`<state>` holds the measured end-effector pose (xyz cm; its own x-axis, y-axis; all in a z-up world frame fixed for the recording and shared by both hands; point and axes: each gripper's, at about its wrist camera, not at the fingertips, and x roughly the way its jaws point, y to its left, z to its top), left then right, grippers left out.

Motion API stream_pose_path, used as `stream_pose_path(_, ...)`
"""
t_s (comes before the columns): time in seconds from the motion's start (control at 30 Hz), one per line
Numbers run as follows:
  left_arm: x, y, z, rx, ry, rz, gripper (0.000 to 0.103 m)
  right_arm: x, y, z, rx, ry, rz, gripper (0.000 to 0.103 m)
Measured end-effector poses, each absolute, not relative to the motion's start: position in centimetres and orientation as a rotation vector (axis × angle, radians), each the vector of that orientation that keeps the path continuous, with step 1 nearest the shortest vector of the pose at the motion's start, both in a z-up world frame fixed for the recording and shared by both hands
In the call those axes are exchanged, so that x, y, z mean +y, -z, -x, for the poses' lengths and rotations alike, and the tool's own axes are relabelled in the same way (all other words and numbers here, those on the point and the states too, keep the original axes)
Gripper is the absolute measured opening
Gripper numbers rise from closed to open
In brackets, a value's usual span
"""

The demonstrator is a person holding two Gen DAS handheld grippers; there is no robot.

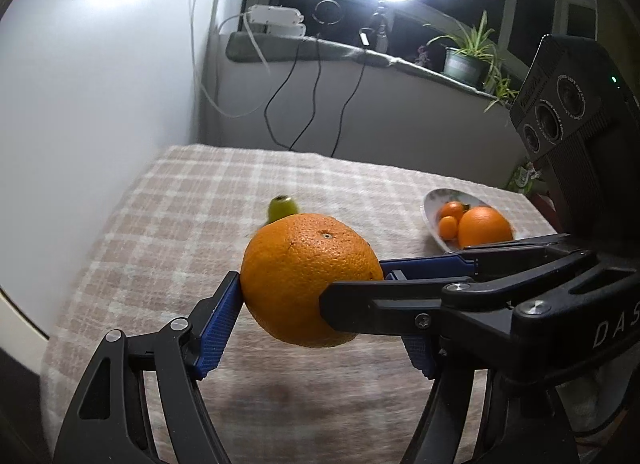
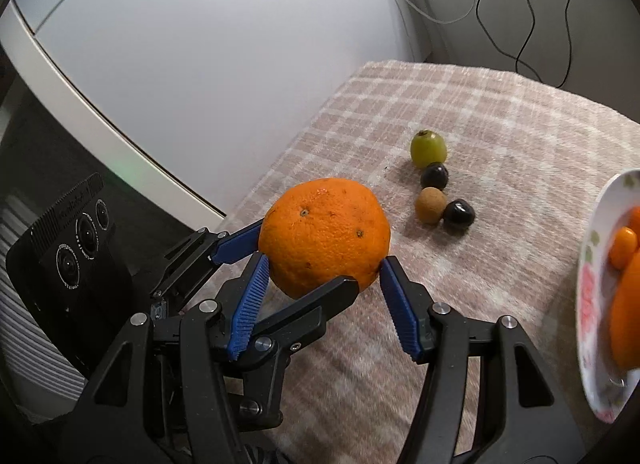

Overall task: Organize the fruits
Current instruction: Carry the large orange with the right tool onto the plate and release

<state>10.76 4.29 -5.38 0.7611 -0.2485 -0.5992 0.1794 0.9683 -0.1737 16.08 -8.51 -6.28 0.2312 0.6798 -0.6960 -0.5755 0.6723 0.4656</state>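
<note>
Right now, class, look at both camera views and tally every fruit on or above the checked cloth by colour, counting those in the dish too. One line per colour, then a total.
Orange: 4, the big orange gripped by both pairs of fingers, plus three in the dish
Green: 1, the green fruit
Dark: 2, and
Tan: 1
Total: 8

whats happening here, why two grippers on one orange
A person is sorting fruit with a handheld gripper in each hand. Both the left gripper and the right gripper are clamped on the same large orange, holding it above the checked tablecloth. A plate nearby already holds an orange and smaller orange fruits. A green fruit, two dark ones and a brown one lie loose on the cloth.
</note>
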Motion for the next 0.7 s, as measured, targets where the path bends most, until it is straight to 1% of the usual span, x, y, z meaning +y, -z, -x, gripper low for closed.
stream_pose_path(0.27,0.6,3.8,-10.0,0.632,0.284,0.063,0.072,-12.8,4.3,-14.8,0.977,-0.827,-0.16,0.061)
stream_pose_path(0.7,-8.0,2.4,-10.0,0.6,0.435,0.002,0.072,-22.5,2.2,-12.4,0.916,-0.697,-0.226,0.061)
